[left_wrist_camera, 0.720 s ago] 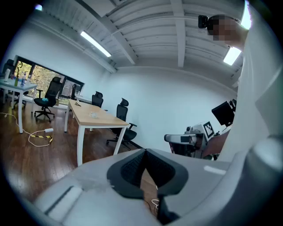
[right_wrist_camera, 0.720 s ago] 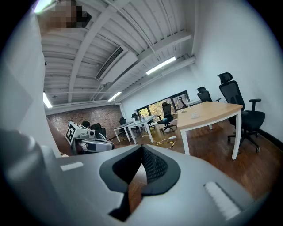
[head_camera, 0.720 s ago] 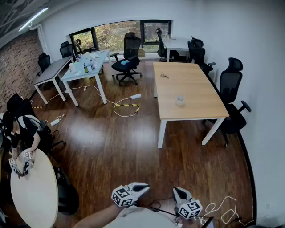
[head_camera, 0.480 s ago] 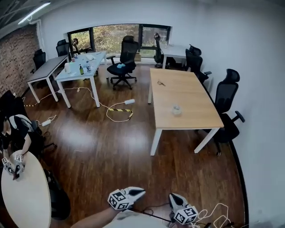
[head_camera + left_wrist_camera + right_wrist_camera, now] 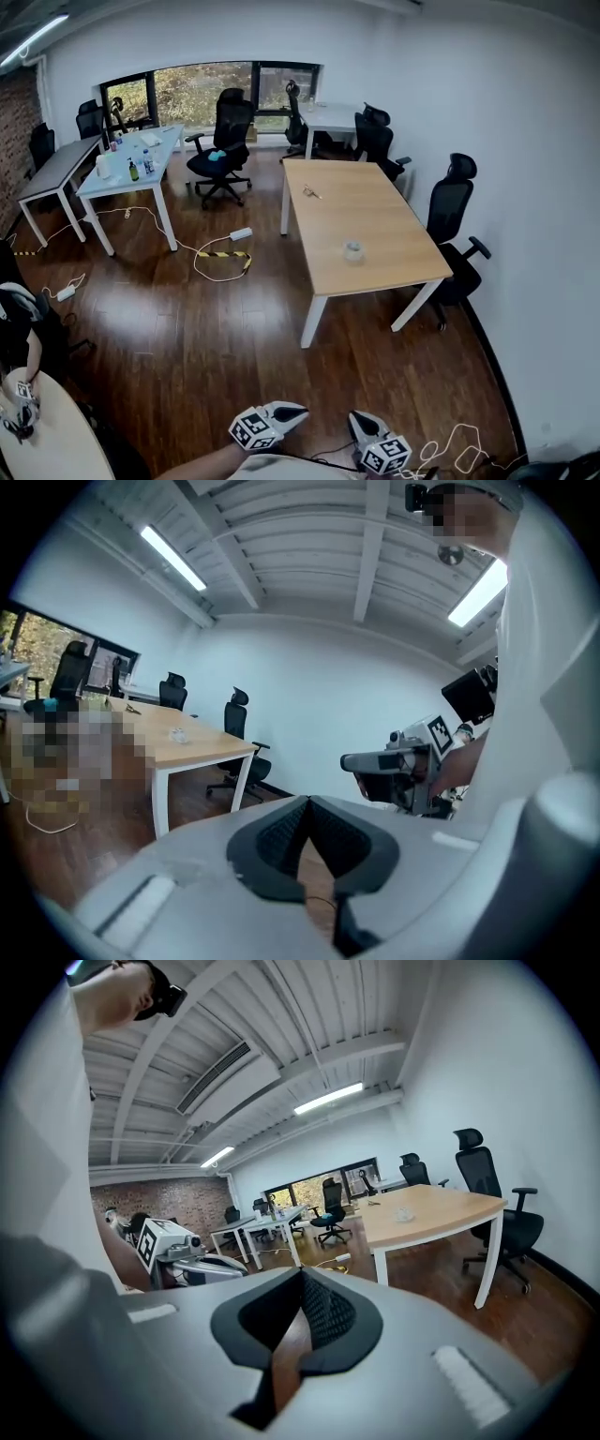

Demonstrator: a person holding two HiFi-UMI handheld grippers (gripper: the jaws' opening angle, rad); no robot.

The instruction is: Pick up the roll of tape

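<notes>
Black office chairs [image 5: 452, 202] flank light wooden table [image 5: 394, 211]. Small pale roll of tape [image 5: 353, 249] sits on it, well apart from left gripper [image 5: 296, 411] and right gripper [image 5: 357, 421], both clamped empty.

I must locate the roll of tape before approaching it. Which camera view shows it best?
The head view: the roll of tape lies in full sight from above on the wooden table. Both gripper views show it only as a tiny pale speck on that far tabletop.

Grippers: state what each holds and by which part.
Nothing. The left gripper and right gripper are both shut and empty; the roll of tape lies untouched on the wooden table.
</notes>
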